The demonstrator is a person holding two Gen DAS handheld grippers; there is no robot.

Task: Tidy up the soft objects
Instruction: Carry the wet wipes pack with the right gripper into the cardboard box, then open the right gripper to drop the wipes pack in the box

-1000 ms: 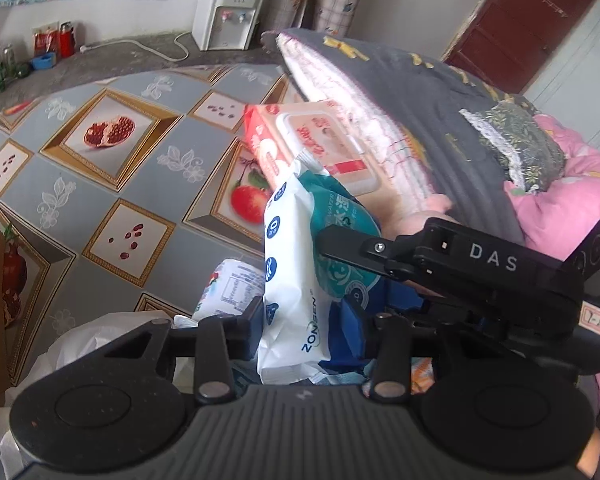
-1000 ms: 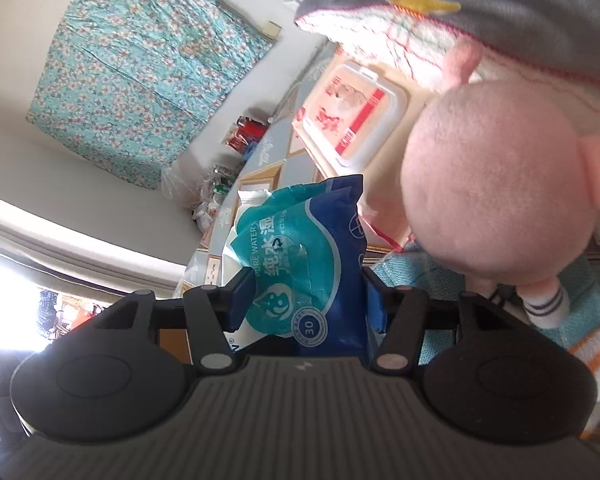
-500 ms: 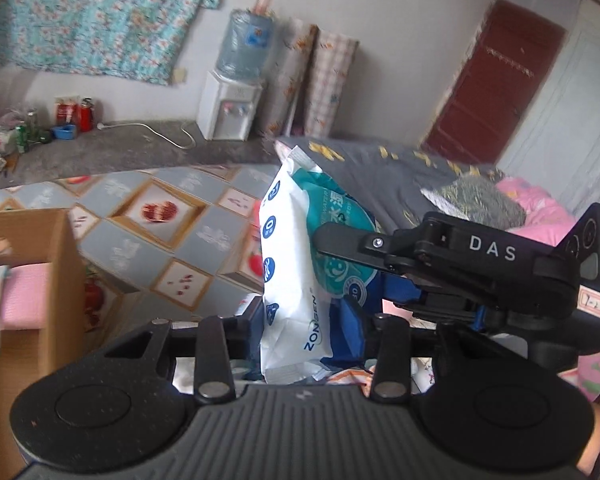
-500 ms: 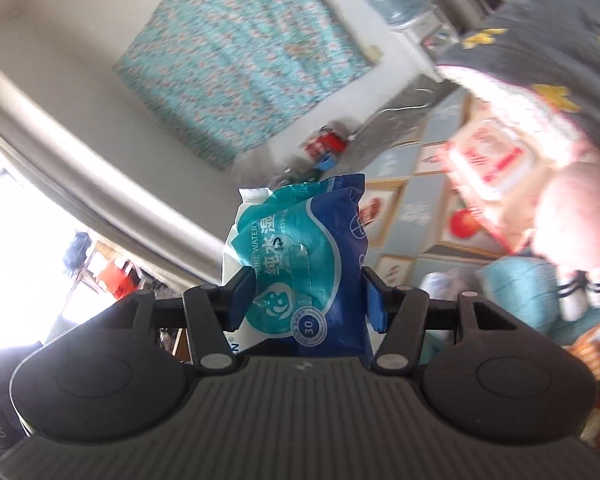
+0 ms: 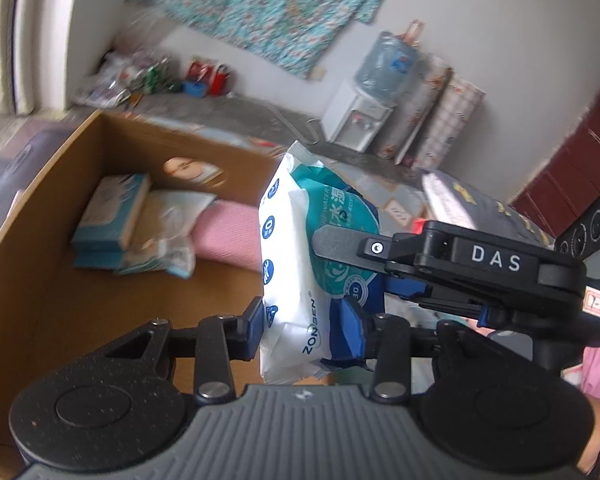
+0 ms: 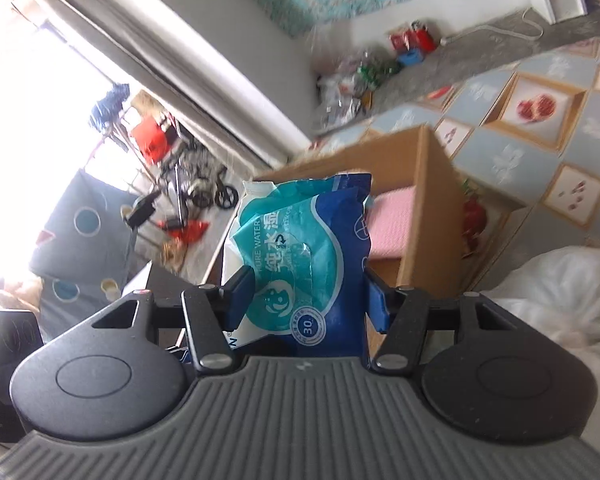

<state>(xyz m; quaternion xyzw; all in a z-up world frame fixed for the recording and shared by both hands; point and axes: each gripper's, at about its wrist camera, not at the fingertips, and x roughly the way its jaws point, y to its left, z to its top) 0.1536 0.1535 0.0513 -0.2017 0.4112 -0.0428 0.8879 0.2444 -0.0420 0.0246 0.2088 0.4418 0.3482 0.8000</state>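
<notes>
At ten o'clock your cardboard box (image 5: 52, 184) holds tissue packs (image 5: 108, 216) and a pink cloth (image 5: 228, 236). Your left tool (image 5: 308, 324) and right tool (image 6: 306, 296) both clench the wipes pack (image 5: 300, 264), upright at centre, above the box's near edge.

daylight thru window (image 6: 60, 92), blown out w/ glare; room evenly bright, soft shadows. motion blur on far clutter (image 5: 140, 76), fisheye bending at edges.
</notes>
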